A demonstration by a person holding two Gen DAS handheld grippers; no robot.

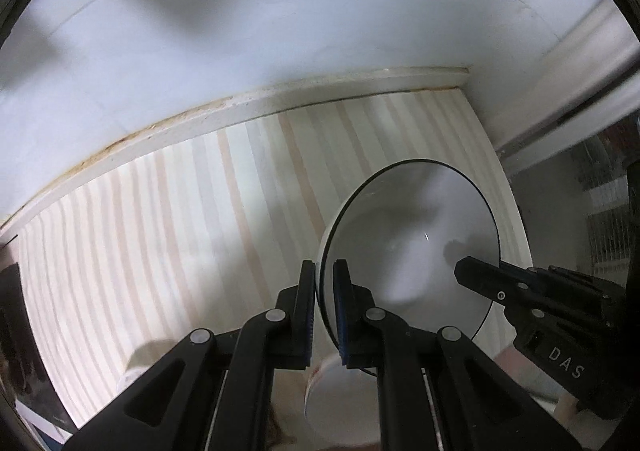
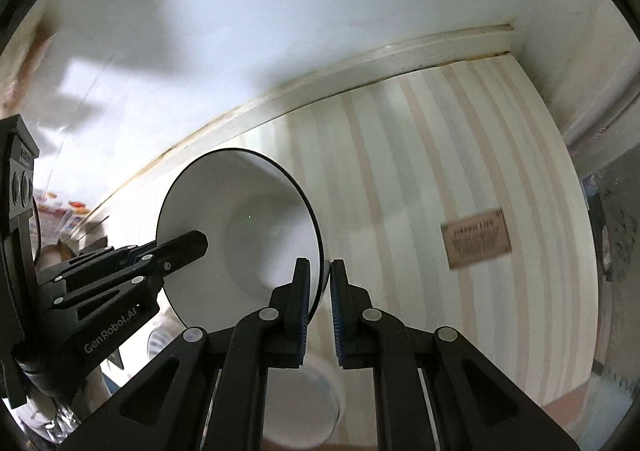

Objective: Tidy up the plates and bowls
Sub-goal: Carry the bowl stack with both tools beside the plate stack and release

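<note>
You held the white bowl [image 1: 412, 239] between both grippers, each pinching its black-edged rim from an opposite side. Your left gripper [image 1: 324, 305] had its jaws closed on the rim's left side, one pad inside the bowl and one outside; your right gripper [image 2: 319, 305] gripped the opposite side the same way. In the left wrist view the right gripper reached in from the lower right, over the bowl's far rim, and in the right wrist view the left gripper came in from the lower left.

The bowl was tipped toward both cameras, so its mouth faced back at you and its base pointed away toward the striped surface [image 1: 168, 219] and the white wall [image 1: 240, 51] behind it. It looked lifted clear of the surface, though its underside was hidden, so I cannot say for certain. Both hands were equally near, since both already had it.

Below the jaws lay another white dish [image 2: 304, 411], blurred and partly hidden, almost straight under the held bowl. That seems to be the relation the next move turns on: levelling the bowl so its base points down, then lowering it squarely there. A small brown label [image 2: 476, 239] lay on the surface to the right, well apart.
</note>
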